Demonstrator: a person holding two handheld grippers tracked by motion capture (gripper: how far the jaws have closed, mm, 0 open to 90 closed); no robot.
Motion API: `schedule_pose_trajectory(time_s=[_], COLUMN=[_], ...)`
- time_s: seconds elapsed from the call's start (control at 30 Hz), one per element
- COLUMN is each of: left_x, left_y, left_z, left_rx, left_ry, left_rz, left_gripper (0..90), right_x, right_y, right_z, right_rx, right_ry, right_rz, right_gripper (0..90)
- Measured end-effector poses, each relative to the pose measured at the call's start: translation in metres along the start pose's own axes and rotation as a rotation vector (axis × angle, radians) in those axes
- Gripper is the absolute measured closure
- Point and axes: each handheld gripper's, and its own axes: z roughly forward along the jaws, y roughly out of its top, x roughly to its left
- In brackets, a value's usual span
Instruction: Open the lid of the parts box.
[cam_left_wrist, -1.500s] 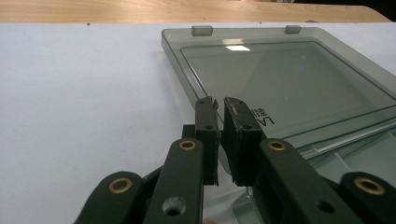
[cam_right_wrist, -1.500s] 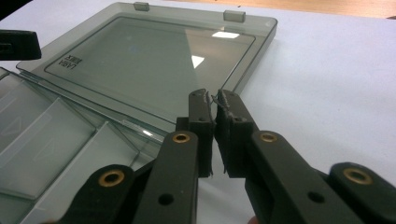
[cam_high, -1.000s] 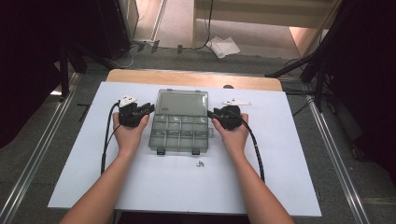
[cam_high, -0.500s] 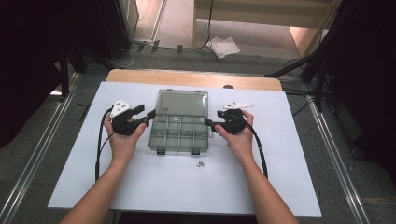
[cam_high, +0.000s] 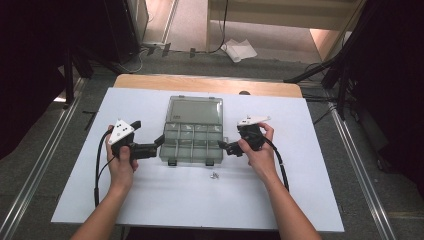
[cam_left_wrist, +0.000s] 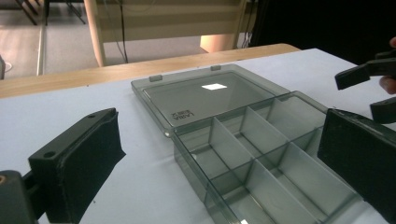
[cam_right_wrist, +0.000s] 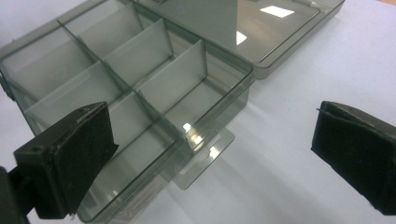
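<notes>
- The clear compartment box (cam_high: 193, 131) is lying open on the white table (cam_high: 300, 200).
- The left gripper (cam_high: 152, 146) is holding nothing, its jaws just opening wide beside the box.
- The right gripper (cam_high: 226, 146) is doing the same.

My left gripper (cam_high: 150, 146) sits left of centre in the high view, my right gripper (cam_high: 231, 147) right of centre; both jaws have just been opening, wide now, gripping nothing, forearms rising from the bottom edge.

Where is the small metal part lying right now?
In the high view the small metal part lies loose on the white sheet, just in front of the open organizer box, nearer the right gripper.
</notes>
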Motion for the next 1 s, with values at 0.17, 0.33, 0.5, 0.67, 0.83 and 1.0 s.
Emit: schedule_pose_trajectory(time_s=[0.17,0.33,0.5,0.67,0.83,1.0], left_x=[-0.001,-0.001,-0.001,-0.001,0.0,0.0], left_y=[-0.004,-0.011,-0.017,-0.025,-0.028,-0.031], left_z=[-0.013,-0.023,-0.036,-0.046,-0.055,-0.064], left_rx=[-0.021,-0.03,-0.029,-0.033,-0.051,-0.057], left_ry=[-0.026,-0.016,0.0,0.009,0.012,0.012], left_rz=[-0.002,0.002,0.017,0.015,0.007,0.005], left_gripper=[0.0,0.0,0.0,0.0,0.0,0.0], right_x=[0.005,0.01,0.012,0.013,0.017,0.021], right_y=[0.001,-0.001,-0.006,-0.01,-0.012,-0.014], right_z=[-0.004,-0.007,-0.014,-0.02,-0.025,-0.028], right_rx=[0.012,0.026,0.037,0.045,0.054,0.068], right_ry=[0.01,0.029,0.048,0.055,0.068,0.084], right_rz=[-0.015,-0.029,-0.039,-0.052,-0.063,-0.074], right_gripper=[0.0,0.0,0.0,0.0,0.0,0.0])
